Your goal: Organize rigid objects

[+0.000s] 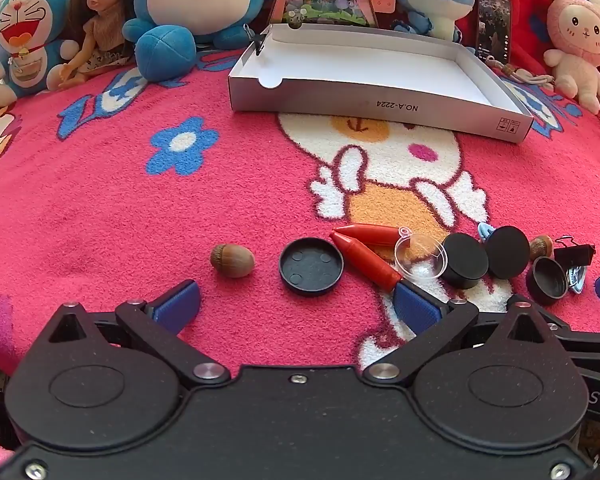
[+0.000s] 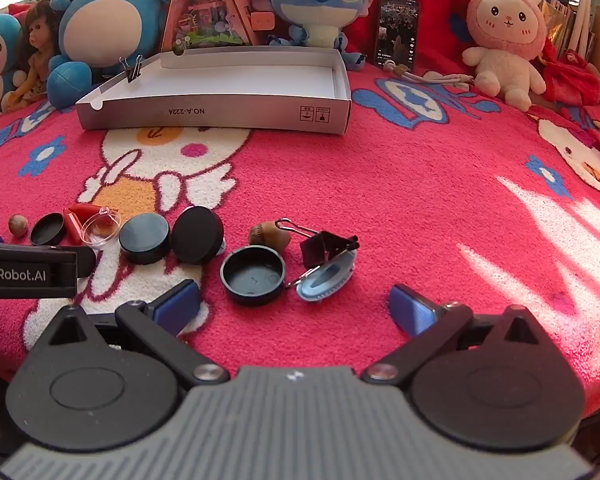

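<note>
Two grippers spread wide over the pink blanket (image 2: 380, 168), nothing between the blue pads: left gripper (image 1: 296, 304), right gripper (image 2: 296, 306). At twelve o'clock, far off, an empty white box (image 1: 380, 92) with a small clip (image 1: 258, 42) on its rim. Just ahead of the left gripper: acorn (image 1: 233, 261) at eleven, upturned black cap (image 1: 311, 266) at twelve, red cones (image 1: 366, 262) at one. Ahead of the right gripper: another black cap (image 2: 253, 275), blue clip (image 2: 326, 278), black binder clip (image 2: 326, 246).
</note>
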`<control>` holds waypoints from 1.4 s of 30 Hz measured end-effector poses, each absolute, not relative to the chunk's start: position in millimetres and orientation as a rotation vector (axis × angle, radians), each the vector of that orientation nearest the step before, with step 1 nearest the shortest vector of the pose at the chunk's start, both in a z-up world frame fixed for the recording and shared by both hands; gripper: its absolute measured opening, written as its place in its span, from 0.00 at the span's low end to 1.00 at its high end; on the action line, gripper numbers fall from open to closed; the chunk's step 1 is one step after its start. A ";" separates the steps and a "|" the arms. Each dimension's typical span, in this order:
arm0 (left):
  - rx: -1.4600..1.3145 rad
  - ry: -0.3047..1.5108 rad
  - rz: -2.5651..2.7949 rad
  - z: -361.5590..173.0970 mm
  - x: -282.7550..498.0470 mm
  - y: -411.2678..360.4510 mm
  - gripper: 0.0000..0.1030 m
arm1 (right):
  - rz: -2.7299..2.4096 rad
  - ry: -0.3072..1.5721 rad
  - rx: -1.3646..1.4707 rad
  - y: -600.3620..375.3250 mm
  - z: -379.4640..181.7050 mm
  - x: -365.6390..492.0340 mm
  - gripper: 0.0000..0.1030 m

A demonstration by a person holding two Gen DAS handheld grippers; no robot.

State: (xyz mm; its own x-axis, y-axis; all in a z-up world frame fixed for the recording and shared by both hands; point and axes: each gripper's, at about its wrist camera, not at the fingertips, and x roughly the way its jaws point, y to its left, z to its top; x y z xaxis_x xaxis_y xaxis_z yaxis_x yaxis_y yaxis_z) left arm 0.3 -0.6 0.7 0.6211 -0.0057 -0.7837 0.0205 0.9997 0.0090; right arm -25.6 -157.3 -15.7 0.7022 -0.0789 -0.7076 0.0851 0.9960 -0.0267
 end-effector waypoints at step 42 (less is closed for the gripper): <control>0.018 0.897 -0.010 -1.0 -0.9 0.2 1.00 | -0.095 0.795 0.017 -156.7 -15.4 -24.8 1.00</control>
